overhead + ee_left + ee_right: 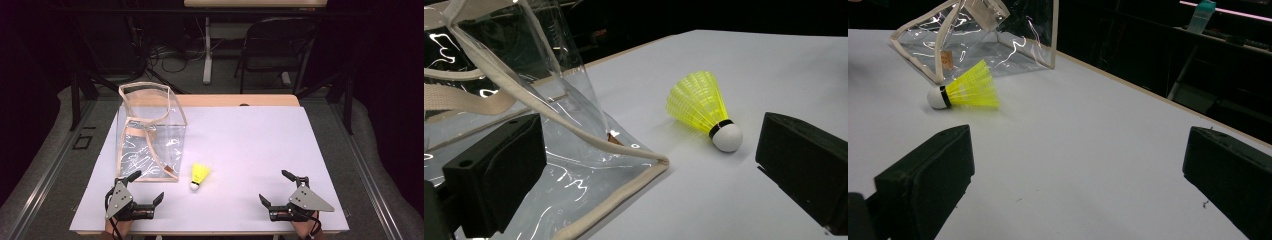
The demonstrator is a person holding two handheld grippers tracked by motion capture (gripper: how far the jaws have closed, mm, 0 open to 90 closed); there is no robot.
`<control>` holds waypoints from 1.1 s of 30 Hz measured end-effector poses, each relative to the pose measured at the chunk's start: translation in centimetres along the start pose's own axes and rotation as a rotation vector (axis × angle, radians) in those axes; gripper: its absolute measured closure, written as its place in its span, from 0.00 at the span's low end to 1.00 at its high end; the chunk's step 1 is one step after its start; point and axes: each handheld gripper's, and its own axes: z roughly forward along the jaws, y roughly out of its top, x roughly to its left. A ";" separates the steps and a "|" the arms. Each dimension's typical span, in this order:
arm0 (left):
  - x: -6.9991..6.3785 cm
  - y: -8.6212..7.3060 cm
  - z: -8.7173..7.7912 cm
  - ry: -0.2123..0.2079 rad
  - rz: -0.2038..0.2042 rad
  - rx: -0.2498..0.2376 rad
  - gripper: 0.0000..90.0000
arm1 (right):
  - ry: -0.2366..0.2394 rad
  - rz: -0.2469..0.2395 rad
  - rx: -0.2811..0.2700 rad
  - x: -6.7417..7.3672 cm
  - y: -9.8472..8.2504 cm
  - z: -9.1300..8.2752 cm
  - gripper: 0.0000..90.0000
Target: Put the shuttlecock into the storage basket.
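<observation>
The yellow plastic shuttlecock (199, 176) lies on the white tabletop (250, 145), white cork tip toward seven o'clock, skirt toward one, just beside the clear plastic tote bag (150, 135). The left gripper (145, 192) sits at its eight o'clock and the right gripper (276, 189) well apart at four, both with fingers spread and empty.

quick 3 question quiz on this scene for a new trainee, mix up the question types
1. True or false: the yellow shuttlecock lies inside the clear bag.
2. Which gripper is nearer the shuttlecock? A) left gripper B) right gripper
3. Fill in: the jaws of both grippers stand ____.

Key:
1. False. It lies on its side on the white table, just outside the bag, white cork toward the person.
2. A. In the left gripper view the shuttlecock lies just ahead, between the jaws' lines.
3. Open, with nothing between them.
</observation>
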 end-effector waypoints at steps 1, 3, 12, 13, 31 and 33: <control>0.0 0.0 0.0 0.002 -0.003 0.000 0.00 | 0.000 0.000 -0.001 0.0 0.0 0.0 0.00; -0.1 0.0 0.1 0.000 -0.003 0.003 0.00 | 0.000 0.001 0.001 -0.1 0.0 0.0 0.00; -0.1 0.0 0.2 0.003 -0.004 0.011 0.00 | 0.005 0.006 0.014 -0.2 -0.2 0.0 0.00; -0.1 0.0 0.2 0.002 -0.004 0.013 0.00 | 0.004 0.004 0.015 -0.2 -0.2 0.1 0.00; -1.1 0.4 0.8 0.007 -0.006 0.043 0.00 | 0.003 -0.007 0.030 0.0 -0.2 0.1 0.00; -1.2 0.5 0.8 0.010 -0.001 0.045 0.00 | 0.004 -0.004 0.033 0.1 -0.2 0.1 0.00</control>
